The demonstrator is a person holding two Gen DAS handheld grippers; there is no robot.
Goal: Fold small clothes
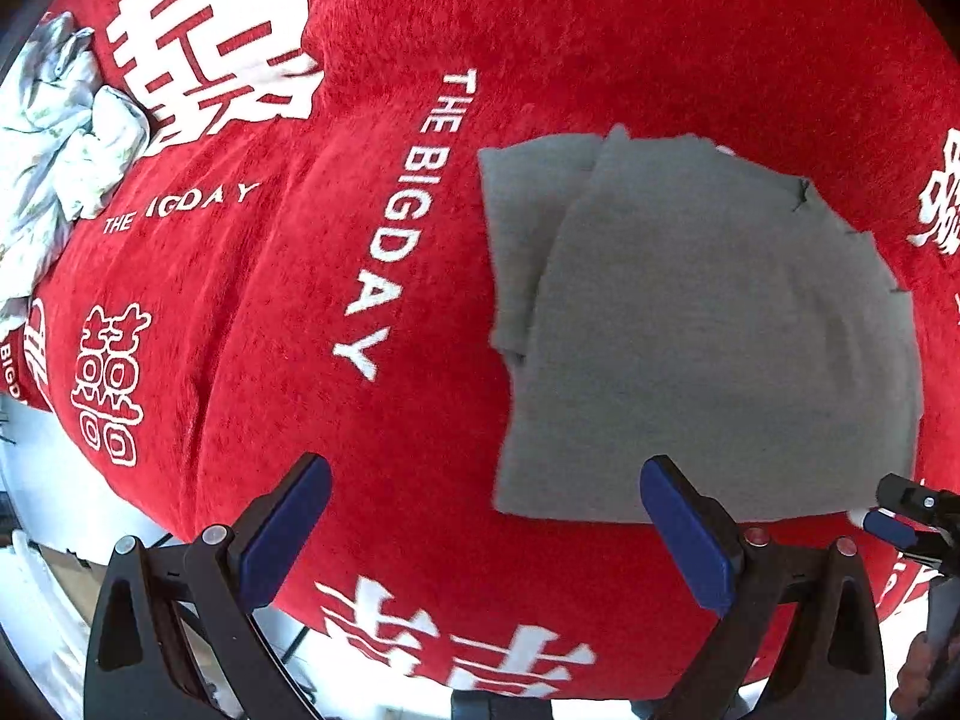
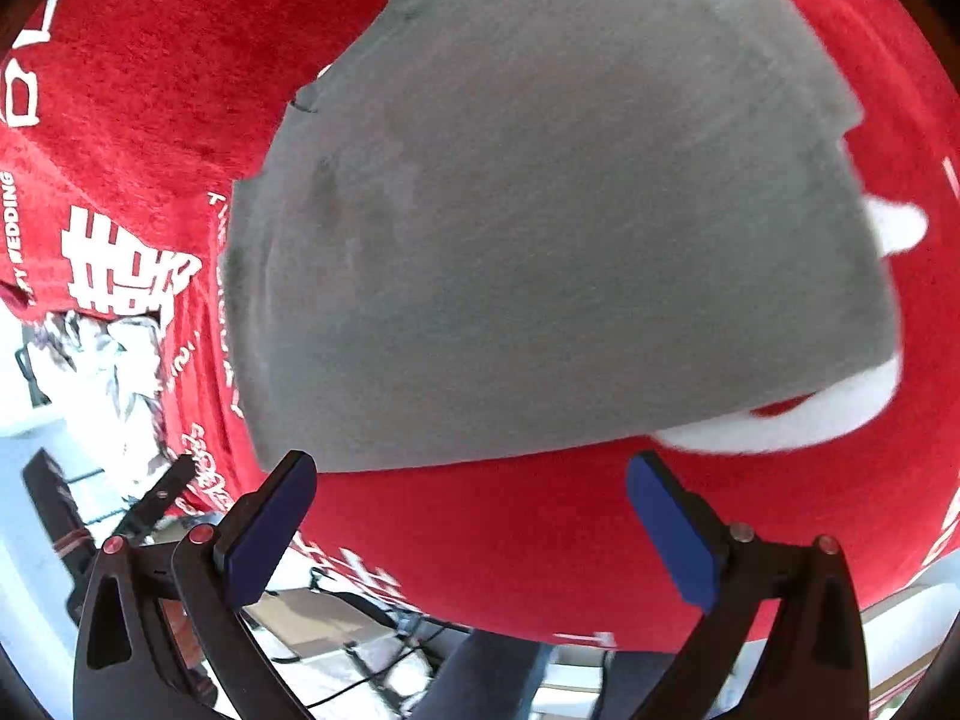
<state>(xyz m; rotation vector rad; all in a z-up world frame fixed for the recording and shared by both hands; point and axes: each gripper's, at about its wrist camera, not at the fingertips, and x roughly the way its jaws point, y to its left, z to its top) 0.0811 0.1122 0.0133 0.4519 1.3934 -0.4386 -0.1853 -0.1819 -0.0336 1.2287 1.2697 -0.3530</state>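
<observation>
Both our claws hang spread wide, gripping nothing: left claw (image 1: pixel 486 531) and right claw (image 2: pixel 471 525) just short of the folded grey garment (image 1: pixel 690 336) on the red blanket (image 1: pixel 288 276). Beyond the garment, a crumpled pale cloth (image 1: pixel 54 138) is cut off by the frame edge.

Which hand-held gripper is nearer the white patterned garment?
Left. The left hand-held gripper sits open between the gray garment and the white patterned garment; the right hand-held gripper, also open, is beyond the gray one.
</observation>
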